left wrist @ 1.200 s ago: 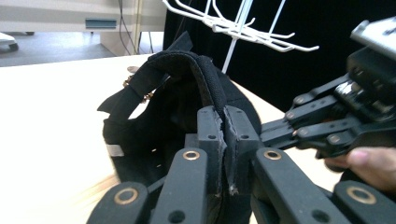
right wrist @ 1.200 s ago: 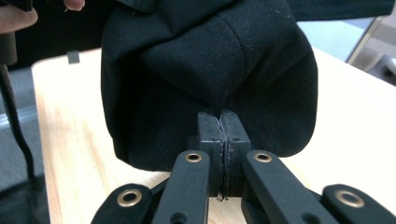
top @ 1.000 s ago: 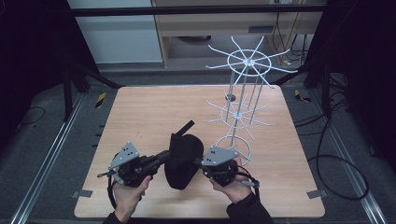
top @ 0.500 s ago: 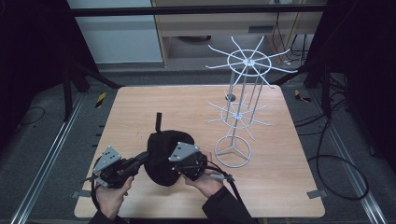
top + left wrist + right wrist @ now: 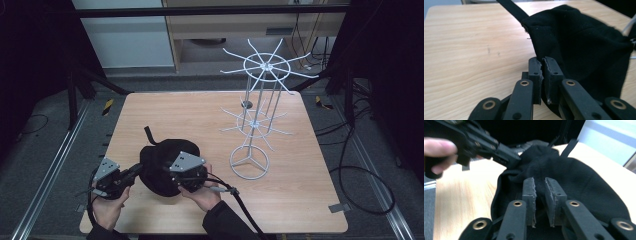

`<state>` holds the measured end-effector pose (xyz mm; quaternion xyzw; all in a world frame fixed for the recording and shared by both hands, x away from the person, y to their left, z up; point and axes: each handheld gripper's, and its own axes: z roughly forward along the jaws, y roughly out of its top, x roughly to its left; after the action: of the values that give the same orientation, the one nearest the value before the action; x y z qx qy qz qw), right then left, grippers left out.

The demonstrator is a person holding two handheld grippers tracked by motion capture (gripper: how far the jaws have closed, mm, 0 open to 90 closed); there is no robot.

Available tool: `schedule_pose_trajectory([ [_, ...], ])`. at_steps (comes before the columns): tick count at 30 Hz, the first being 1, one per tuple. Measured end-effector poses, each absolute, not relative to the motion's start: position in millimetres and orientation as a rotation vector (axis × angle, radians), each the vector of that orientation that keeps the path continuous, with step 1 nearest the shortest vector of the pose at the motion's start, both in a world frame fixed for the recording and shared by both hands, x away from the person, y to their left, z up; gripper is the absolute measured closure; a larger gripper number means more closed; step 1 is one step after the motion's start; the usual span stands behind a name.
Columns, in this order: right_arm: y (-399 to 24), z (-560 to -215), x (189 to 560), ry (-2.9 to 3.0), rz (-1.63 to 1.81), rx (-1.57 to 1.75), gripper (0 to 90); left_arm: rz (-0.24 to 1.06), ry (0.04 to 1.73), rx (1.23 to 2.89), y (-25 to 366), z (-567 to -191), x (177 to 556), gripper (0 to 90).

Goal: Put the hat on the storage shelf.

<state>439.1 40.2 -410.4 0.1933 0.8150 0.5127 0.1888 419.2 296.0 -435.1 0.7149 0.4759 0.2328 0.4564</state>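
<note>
A black cloth cap with a strap lies crumpled on the wooden table, front left. My left gripper is at its left edge, shut on the cap's rim; the left gripper pinches the cloth between its pads. My right gripper sits over the cap's right side. In the right gripper view its jaws stand slightly parted above the cap, with nothing clearly between them. The left gripper shows there, biting the cap's far edge.
A white wire rack with spoked arms at two levels stands right of the cap, its upper hub high over the back right. Cables trail from both grippers toward the table's front edge.
Both grippers and the cap have moved left and toward the front edge. The cap, held up and stretched a second ago, now rests slumped on the table, and the right jaws have parted.
</note>
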Motion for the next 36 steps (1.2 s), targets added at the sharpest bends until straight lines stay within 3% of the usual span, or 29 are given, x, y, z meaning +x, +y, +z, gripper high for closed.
schedule_pose_trajectory([
  [7, 16, -413, 440, 2.255, 1.484, 0.618, 70.0, 0.629, 1.248, 1.829, 307, -447, 427, 84.4],
  [8, 16, -413, 440, 2.255, 1.484, 0.618, 70.0, 0.629, 1.248, 1.829, 307, -447, 427, 89.8],
  [10, 6, -415, 441, 2.258, 1.486, 0.643, 68.3, 0.675, 1.252, 1.877, 307, -450, 428, 89.9],
  [19, -34, -421, 436, 2.241, 1.466, 0.722, 65.9, 0.663, 1.268, 1.881, 309, -452, 429, 89.4],
  [22, -45, -421, 431, 2.234, 1.454, 0.729, 64.1, 0.663, 1.249, 1.841, 309, -444, 426, 86.5],
  [27, -73, -424, 418, 2.208, 1.448, 0.760, 59.7, 0.653, 1.175, 1.801, 306, -426, 423, 74.3],
  [30, -99, -431, 411, 2.190, 1.426, 0.803, 57.6, 0.649, 1.137, 1.811, 299, -418, 426, 62.5],
  [36, -133, -439, 401, 2.160, 1.391, 0.876, 55.0, 0.641, 1.091, 1.863, 284, -412, 435, 52.4],
])
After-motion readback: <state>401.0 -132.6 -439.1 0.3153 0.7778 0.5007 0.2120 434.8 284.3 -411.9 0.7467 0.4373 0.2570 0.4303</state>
